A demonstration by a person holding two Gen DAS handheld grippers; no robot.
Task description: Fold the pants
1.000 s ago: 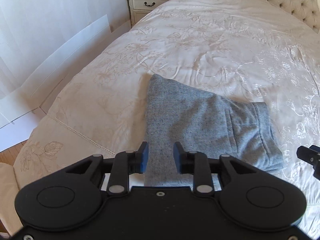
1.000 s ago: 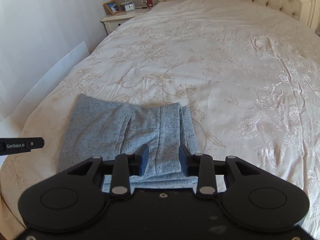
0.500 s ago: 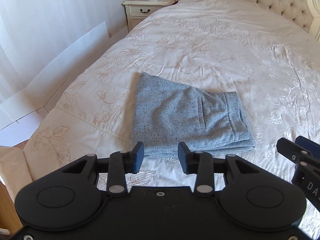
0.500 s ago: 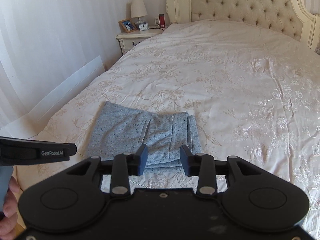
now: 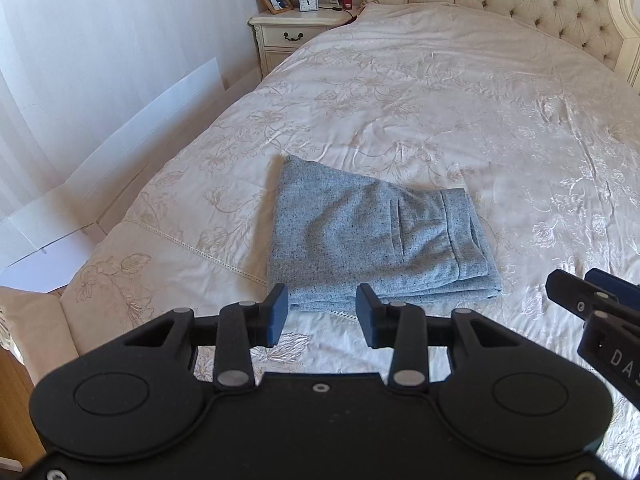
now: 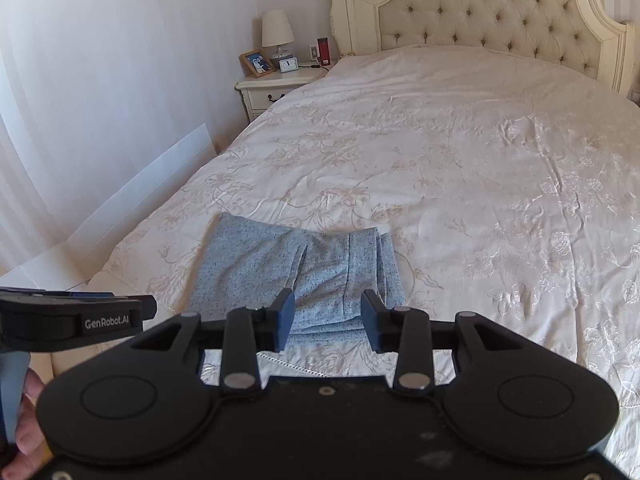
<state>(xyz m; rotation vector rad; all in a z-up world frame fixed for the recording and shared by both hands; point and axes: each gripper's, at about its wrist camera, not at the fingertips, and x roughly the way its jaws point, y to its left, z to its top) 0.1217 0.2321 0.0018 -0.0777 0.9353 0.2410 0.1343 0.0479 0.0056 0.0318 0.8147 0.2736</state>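
One flecked grey pants point(image 5: 376, 236) rectangle

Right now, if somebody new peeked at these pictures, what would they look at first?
Probably the gray pants, folded into a neat stack near the foot of the big cream bed. Next, the two black grippers up close: the left gripper and right gripper, both open and holding nothing, short of the pants. Far back, a nightstand with a lamp stands beside the tufted headboard.

A cream floral bedspread point(image 5: 440, 92) is covering the bed, with folded grey pants point(image 5: 376, 236) lying at lower centre.
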